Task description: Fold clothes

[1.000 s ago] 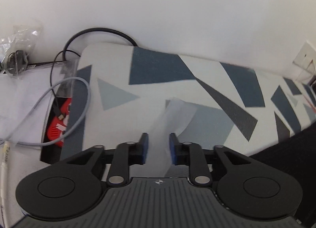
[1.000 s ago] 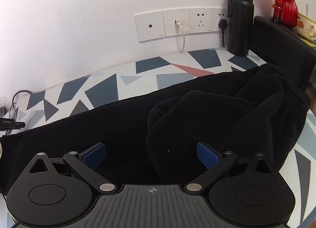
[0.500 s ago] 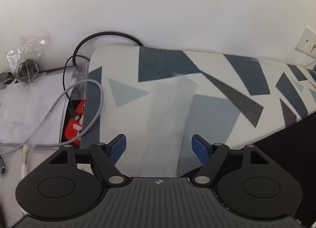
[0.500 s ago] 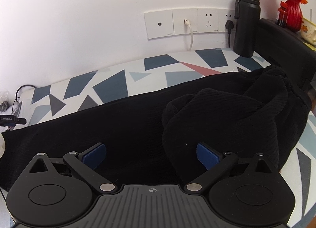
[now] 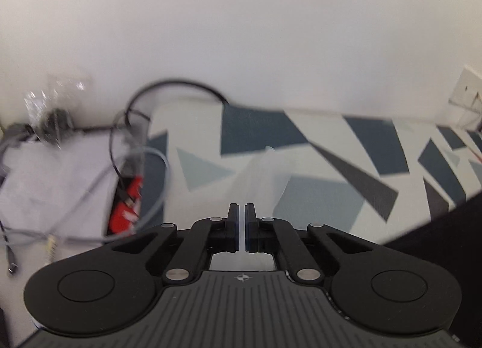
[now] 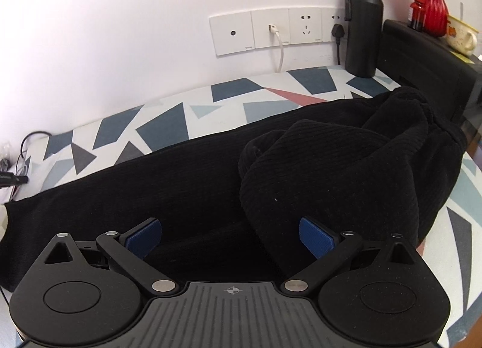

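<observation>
Over the left end of the white tablecloth with blue-grey triangle print [image 5: 316,149], the left gripper [image 5: 241,212] now has its jaws closed on a thin translucent plastic strip [image 5: 265,173]; half a second back those jaws stood wide with the strip lying flat between them, so they have just been closing and the strip now rises off the cloth in a pinch, view blurred from the move. Right gripper [image 6: 230,235] looks unchanged, jaws wide apart, holding nothing, hovering above the black ribbed corduroy garment [image 6: 211,185], which lies stretched along the table's near side with a bunched heap toward the right end by the black flask [image 6: 363,25]. Likely this is clearing stray plastic off the surface; 0 folds made on the garment yet
</observation>
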Motion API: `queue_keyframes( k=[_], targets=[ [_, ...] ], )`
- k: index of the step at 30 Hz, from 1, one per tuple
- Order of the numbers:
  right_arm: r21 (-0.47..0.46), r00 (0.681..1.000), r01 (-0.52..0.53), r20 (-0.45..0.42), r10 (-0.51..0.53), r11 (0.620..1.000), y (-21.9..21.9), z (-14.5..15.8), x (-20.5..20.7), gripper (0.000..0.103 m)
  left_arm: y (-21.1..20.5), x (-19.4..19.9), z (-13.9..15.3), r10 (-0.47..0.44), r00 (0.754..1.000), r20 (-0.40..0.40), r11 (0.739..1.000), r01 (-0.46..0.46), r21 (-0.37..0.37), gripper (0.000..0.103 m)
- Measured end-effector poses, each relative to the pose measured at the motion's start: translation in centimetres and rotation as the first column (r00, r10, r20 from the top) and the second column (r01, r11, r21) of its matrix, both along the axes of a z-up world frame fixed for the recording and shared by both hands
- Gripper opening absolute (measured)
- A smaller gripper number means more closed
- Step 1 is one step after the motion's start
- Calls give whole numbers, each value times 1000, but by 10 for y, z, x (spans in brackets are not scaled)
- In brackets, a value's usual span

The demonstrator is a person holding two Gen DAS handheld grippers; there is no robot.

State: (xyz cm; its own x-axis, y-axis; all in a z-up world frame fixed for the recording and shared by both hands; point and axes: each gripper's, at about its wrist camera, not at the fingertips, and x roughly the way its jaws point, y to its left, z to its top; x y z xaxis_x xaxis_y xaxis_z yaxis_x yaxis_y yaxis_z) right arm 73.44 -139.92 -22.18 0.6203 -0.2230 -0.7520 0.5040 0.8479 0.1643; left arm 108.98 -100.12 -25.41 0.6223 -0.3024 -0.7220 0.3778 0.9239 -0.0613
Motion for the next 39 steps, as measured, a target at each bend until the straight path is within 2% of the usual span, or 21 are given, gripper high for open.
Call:
queue_keyframes(
  k=[6,9,14,18,24,27,30,31,32,33,34,35,37,39],
  targets=[
    [-5,1000,-3,-3,3,1000,1,-2,6,100,6,7,9,13,1000,24,999,-14,32,4],
    [6,1000,-10,1,10,1000,0,-1,11,100,16,8,11,56,998,38,998,-56,-3,4],
    [9,1000,-19,-8,19,1000,1,-4,18,100,27,12,31,82,990,111,996,-80,-27,3],
    [13,1000,-22,-13,22,1000,0,-7,21,101,47,25,52,158,972,174,987,-153,-43,3],
    [29,1000,-28,-9,28,999,0,-9,28,101,111,54,67,368,909,197,930,-361,-73,3],
    [33,999,-37,-14,37,999,1,-11,31,101,138,68,56,449,878,164,893,-449,-40,4],
    [46,999,-48,-22,49,998,4,-13,35,101,154,76,30,487,870,75,872,-489,16,6],
    [53,998,-55,-24,57,997,5,-13,36,101,157,77,22,503,863,49,863,-504,36,8],
    [60,998,-63,-27,64,996,7,-14,37,101,159,76,15,515,857,25,855,-515,62,22],
    [67,997,-70,-29,72,995,8,-14,38,101,160,74,8,525,851,1,848,-522,91,51],
    [70,997,-75,-31,77,995,9,-14,38,101,158,70,4,527,850,1,845,-524,109,64],
    [71,997,-76,-29,78,995,9,-14,37,101,156,64,3,523,852,25,845,-522,115,72],
    [71,997,-77,-25,79,995,11,-13,36,101,149,51,8,499,864,61,858,-503,109,73],
    [69,997,-74,-14,75,995,11,-12,34,101,140,42,16,474,879,47,876,-476,72,73]
  ],
)
